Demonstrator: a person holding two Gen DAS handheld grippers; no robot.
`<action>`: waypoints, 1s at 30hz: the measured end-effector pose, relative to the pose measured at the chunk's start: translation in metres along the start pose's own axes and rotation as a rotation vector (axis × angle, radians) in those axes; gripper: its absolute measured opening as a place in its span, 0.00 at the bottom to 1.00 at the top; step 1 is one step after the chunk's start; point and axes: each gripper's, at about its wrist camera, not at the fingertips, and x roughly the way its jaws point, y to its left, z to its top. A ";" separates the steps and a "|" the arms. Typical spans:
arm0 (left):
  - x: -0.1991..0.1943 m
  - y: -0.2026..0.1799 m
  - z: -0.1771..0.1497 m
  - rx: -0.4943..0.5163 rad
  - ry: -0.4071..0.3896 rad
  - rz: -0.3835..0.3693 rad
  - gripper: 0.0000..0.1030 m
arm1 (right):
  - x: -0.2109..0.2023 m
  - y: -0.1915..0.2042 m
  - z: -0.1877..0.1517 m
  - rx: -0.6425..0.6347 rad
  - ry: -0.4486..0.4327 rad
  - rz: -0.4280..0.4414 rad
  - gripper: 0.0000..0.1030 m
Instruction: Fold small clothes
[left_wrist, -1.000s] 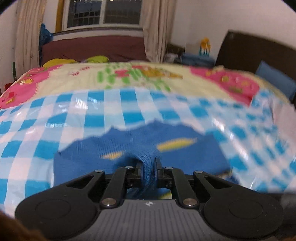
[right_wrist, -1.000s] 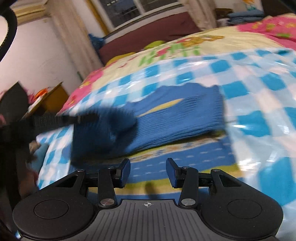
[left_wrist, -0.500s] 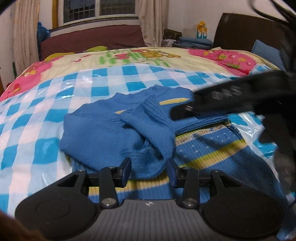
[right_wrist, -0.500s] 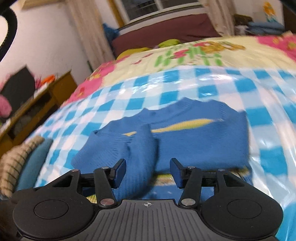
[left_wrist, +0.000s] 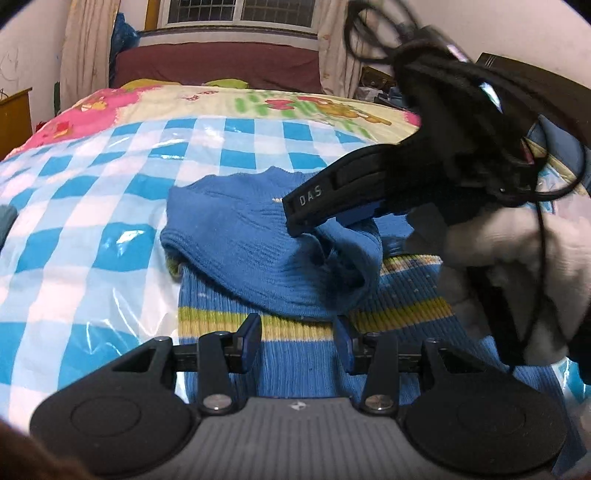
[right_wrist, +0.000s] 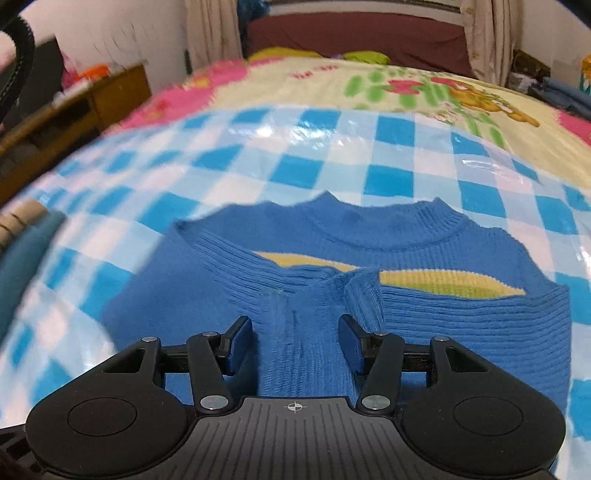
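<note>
Bedroom: bed (left_wrist: 110, 221) under a blue-and-white checked plastic sheet (right_wrist: 391, 147), with a cartoon quilt (left_wrist: 295, 103) beyond, then a maroon headboard (right_wrist: 354, 37) and curtains.

Blue sweater (right_wrist: 461, 314) is lying flat on the sheet, collar pointing toward the headboard, yellow stripe showing across the chest. Both sleeves are lying folded inward over the body. The striped hem is lying nearest the left camera.

Left tool (left_wrist: 297, 341) is hovering over the hem, jaws partly apart, having opened within the last second; knit is lying below the gap, and the pads are not pressing on it.

Right tool (right_wrist: 295, 341) is sitting over the folded sleeve (right_wrist: 306, 343), which is running up between its fingers. Jaws are standing partly apart, having just narrowed slightly; the pads look clear of the knit. In the left view it is reaching in from the right, tip over the sleeve, with a person's pale sleeve (left_wrist: 517, 240) behind it.
</note>
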 end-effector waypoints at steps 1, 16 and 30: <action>0.000 0.000 -0.001 -0.002 0.001 -0.001 0.45 | 0.003 -0.001 0.000 0.002 0.008 -0.014 0.41; 0.000 0.002 0.001 -0.024 -0.015 0.004 0.46 | -0.077 -0.053 0.065 0.296 -0.270 0.253 0.10; 0.014 -0.008 -0.003 0.022 0.041 0.020 0.47 | -0.042 -0.171 -0.057 0.698 -0.217 0.103 0.10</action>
